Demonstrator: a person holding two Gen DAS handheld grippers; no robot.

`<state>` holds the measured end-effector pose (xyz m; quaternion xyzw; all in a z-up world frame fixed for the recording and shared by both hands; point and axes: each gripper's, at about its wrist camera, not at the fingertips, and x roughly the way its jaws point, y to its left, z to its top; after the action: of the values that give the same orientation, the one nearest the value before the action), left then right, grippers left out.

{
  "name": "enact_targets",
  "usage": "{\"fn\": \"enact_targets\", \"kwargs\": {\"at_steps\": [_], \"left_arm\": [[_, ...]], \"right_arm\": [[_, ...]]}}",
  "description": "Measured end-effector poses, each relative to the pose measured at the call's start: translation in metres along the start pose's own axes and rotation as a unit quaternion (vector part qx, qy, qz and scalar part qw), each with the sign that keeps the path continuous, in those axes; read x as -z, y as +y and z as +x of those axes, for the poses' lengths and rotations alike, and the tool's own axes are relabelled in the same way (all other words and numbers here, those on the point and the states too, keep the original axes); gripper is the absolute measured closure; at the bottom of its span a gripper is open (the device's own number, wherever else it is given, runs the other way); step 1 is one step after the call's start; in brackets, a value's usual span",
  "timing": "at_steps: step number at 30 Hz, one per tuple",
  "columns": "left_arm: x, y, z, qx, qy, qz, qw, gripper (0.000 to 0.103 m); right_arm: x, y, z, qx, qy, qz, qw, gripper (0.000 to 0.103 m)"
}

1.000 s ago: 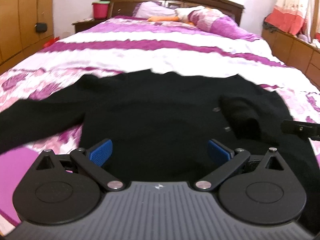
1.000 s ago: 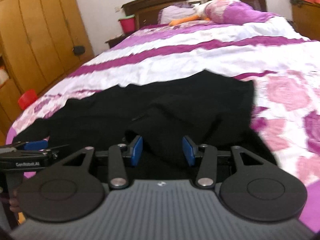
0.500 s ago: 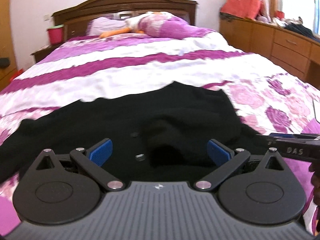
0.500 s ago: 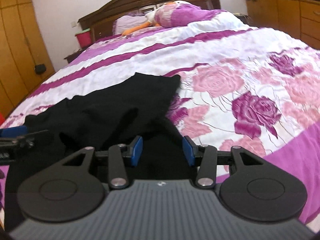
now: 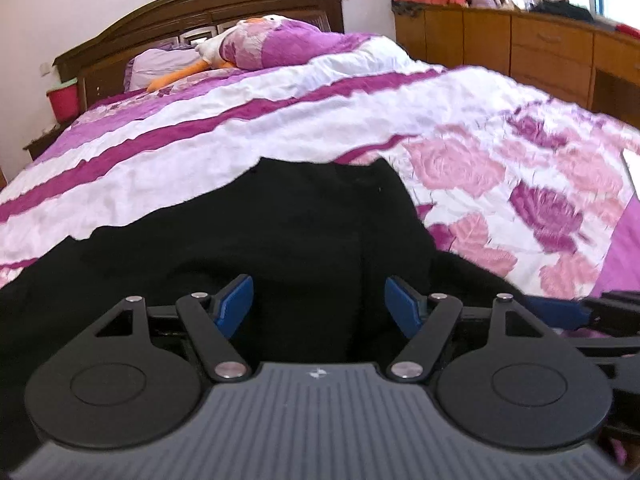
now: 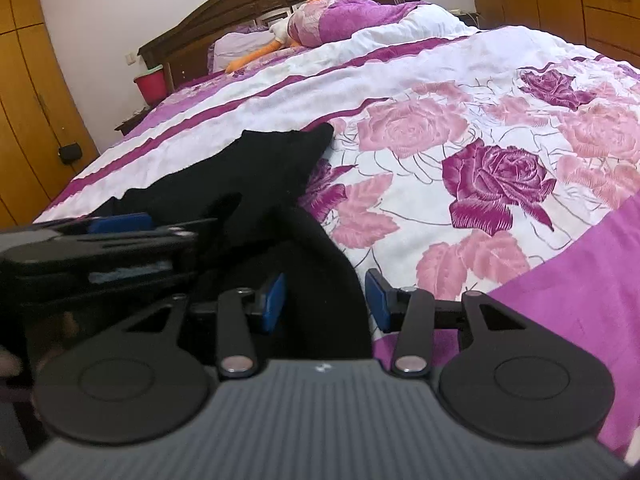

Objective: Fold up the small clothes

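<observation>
A black cardigan (image 5: pixel 280 232) lies spread on the bed's purple and pink floral cover (image 5: pixel 500 168). It also shows in the right wrist view (image 6: pixel 256 176). My left gripper (image 5: pixel 319 306) is open and empty, low over the garment's near right part. My right gripper (image 6: pixel 325 300) is open, with a strip of black cloth (image 6: pixel 332 304) lying between its blue pads. The right gripper's side shows at the right edge of the left wrist view (image 5: pixel 580 312), and the left gripper at the left of the right wrist view (image 6: pixel 100 248).
A wooden headboard (image 5: pixel 200 4) with pillows and a plush toy (image 5: pixel 224 52) is at the far end. Wooden drawers (image 5: pixel 540 44) run along the right. A wardrobe (image 6: pixel 28 120) and a red bin (image 6: pixel 152 84) stand on the left.
Both grippers have swung to the right along the cardigan's near edge. The right gripper now sits at the garment's right end, and the left gripper has closed up beside it. The jaws stayed open.
</observation>
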<state>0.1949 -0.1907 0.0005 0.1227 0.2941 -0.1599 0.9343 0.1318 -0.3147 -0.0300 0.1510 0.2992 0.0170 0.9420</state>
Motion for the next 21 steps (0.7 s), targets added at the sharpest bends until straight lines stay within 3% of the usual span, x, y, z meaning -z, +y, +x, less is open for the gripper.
{"fn": "enact_targets", "kwargs": {"at_steps": [1, 3, 4, 5, 6, 11, 16, 21], "left_arm": [[0.001, -0.002, 0.004, -0.004, 0.001, 0.004, 1.0, 0.028], [0.003, -0.003, 0.012, -0.015, 0.002, 0.013, 0.9998, 0.057], [0.004, -0.001, 0.012, -0.016, 0.0, 0.012, 0.9998, 0.064], [0.003, 0.001, 0.011, -0.012, -0.004, 0.007, 0.9999, 0.079], [0.002, 0.005, 0.01, -0.008, -0.006, -0.001, 0.9999, 0.088], [-0.009, 0.037, -0.019, -0.005, -0.05, -0.051, 0.9974, 0.093], [-0.012, 0.088, -0.058, -0.051, -0.095, -0.09, 0.99, 0.093], [0.015, 0.156, -0.068, -0.108, -0.07, -0.148, 0.9806, 0.093]], "right_arm": [[0.001, 0.0, 0.001, 0.0, 0.0, 0.0, 1.0, 0.057], [0.003, 0.0, 0.002, 0.001, -0.002, -0.003, 1.0, 0.057], [0.003, 0.0, 0.002, 0.0, -0.003, -0.003, 1.0, 0.057], [0.004, 0.0, 0.002, 0.0, -0.004, -0.003, 1.0, 0.057], [0.004, -0.001, 0.002, -0.002, -0.004, -0.001, 1.0, 0.057], [0.005, -0.004, 0.002, -0.007, -0.006, 0.005, 1.0, 0.057], [0.005, -0.003, 0.002, -0.005, -0.006, 0.003, 1.0, 0.057], [0.005, -0.001, 0.003, 0.001, -0.003, -0.004, 1.0, 0.057]]}}
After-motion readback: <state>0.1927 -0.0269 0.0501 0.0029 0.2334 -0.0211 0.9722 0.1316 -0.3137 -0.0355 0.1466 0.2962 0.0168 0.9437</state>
